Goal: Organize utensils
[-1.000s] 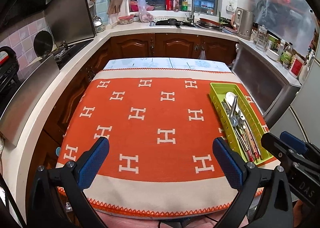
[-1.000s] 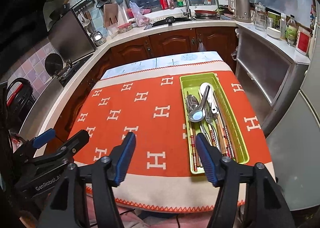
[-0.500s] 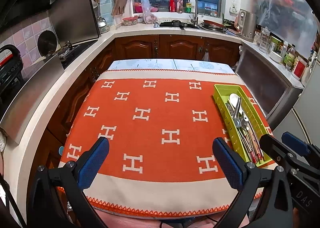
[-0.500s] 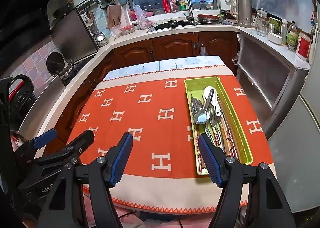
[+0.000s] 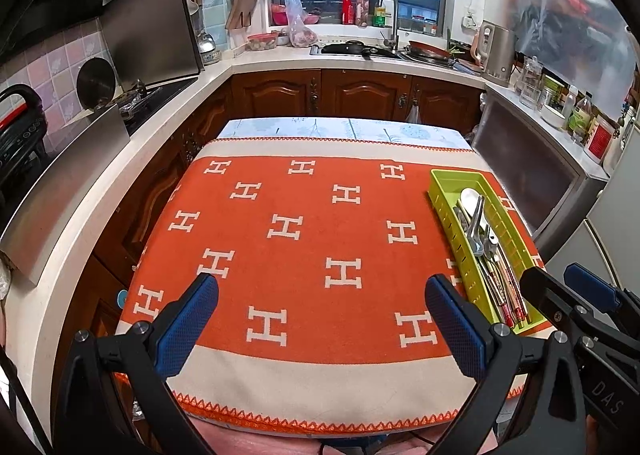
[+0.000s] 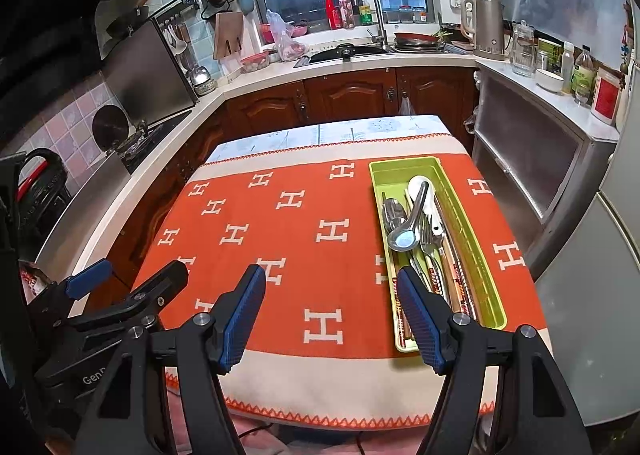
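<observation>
A green utensil tray (image 6: 464,207) lies on the right side of the orange cloth (image 6: 312,255); it also shows in the left wrist view (image 5: 444,211). It holds several spoons (image 6: 404,237), forks (image 6: 430,235) and chopsticks (image 6: 458,275), all lying lengthwise. My right gripper (image 6: 330,291) is open and empty, above the table's near edge, its right finger (image 6: 420,315) over the tray's near left corner. My left gripper (image 5: 320,303) is open and empty over the near middle of the cloth. Each gripper shows at the edge of the other's view.
The table (image 5: 340,127) stands in a U-shaped kitchen. A stove (image 5: 152,91) is on the left counter, a sink (image 5: 360,49) at the back, a kettle (image 5: 496,51) and jars (image 5: 580,115) on the right counter. A fridge (image 6: 600,295) stands close to the table's right side.
Both grippers have drawn back and up a little from the table, so the tray and cloth look slightly farther away. Both stay open. The utensils have not moved.
</observation>
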